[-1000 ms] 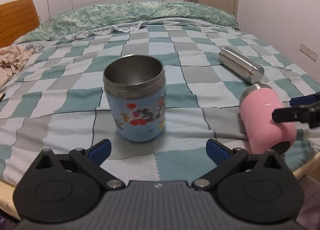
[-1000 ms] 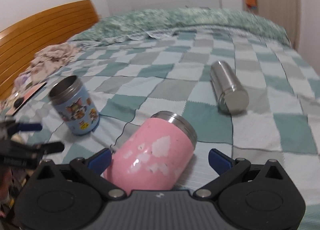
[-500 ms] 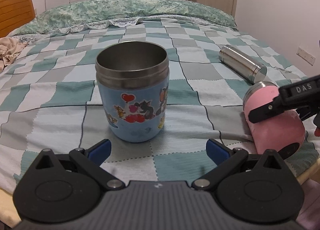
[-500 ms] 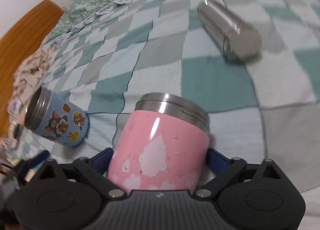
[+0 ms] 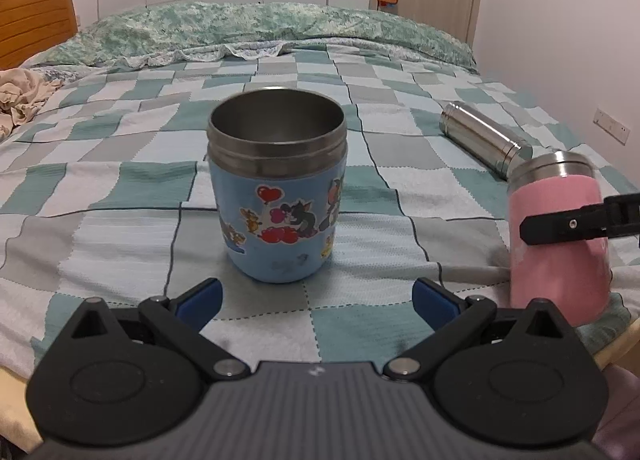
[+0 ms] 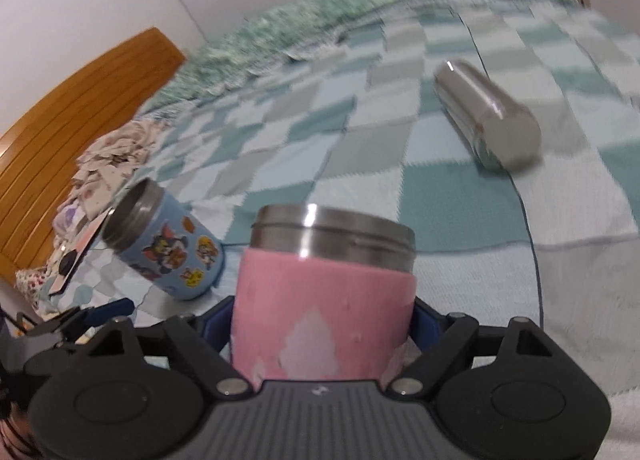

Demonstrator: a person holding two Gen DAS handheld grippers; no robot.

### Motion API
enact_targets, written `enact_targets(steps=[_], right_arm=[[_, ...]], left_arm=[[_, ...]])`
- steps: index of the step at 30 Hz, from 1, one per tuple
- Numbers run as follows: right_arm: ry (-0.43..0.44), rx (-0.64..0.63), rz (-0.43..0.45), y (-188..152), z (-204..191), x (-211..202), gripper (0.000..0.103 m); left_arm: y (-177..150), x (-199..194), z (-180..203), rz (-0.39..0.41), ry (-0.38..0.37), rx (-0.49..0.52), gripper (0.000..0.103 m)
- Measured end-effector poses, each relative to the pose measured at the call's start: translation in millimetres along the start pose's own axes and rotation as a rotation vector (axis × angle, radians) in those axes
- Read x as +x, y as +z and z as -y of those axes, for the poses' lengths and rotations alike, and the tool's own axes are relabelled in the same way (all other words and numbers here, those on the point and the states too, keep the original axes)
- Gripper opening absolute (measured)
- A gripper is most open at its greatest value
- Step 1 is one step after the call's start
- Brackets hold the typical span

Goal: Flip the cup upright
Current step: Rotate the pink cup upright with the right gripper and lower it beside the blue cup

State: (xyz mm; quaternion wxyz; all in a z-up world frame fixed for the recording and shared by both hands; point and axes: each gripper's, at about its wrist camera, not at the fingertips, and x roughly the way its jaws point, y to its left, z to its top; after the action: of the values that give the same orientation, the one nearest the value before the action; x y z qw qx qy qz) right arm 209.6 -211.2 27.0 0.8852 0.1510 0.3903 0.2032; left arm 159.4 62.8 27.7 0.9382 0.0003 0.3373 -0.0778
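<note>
A pink cup (image 6: 324, 296) with a steel rim sits between my right gripper's (image 6: 322, 324) blue pads, which are shut on its sides. In the left wrist view the pink cup (image 5: 558, 232) stands nearly upright at the bed's right edge, with a black finger (image 5: 568, 225) of the right gripper across it. A blue cartoon cup (image 5: 278, 187) stands upright on the checked blanket. My left gripper (image 5: 316, 298) is open and empty just in front of it. The blue cup also shows in the right wrist view (image 6: 168, 244).
A steel flask (image 5: 486, 137) lies on its side behind the pink cup; it also shows in the right wrist view (image 6: 486, 117). Crumpled cloth (image 5: 20, 93) lies at the far left by the wooden headboard (image 6: 80, 111). The bed edge (image 5: 618, 344) is close on the right.
The right gripper closed on the pink cup and tipped it from lying on its side to nearly upright. The left gripper moved slightly closer to the blue cup and stays open.
</note>
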Motion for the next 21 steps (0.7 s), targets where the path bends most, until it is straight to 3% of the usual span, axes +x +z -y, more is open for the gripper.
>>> enact_targets(steps=[7, 14, 17, 21], right_arm=[[-0.002, -0.237, 0.200, 2.1, -39.3, -12.7, 0.084], [-0.065, -0.378, 0.308, 12.7, -77.7, 24.0, 0.084], [-0.113, -0.460, 0.325, 6.7, -92.0, 42.5, 0.084], [-0.163, -0.501, 0.267, -4.1, -95.8, 69.6, 0.084]], left_arm=[[-3.6, -12.4, -10.3, 0.035, 0.007, -0.040, 0.103], [-3.1, -16.7, -22.4, 0.069, 0.043, -0.074, 0.103], [-4.3, -17.3, -25.8, 0.074, 0.049, -0.084, 0.103], [-5.9, -18.0, -27.9, 0.084, 0.050, -0.090, 0.103]])
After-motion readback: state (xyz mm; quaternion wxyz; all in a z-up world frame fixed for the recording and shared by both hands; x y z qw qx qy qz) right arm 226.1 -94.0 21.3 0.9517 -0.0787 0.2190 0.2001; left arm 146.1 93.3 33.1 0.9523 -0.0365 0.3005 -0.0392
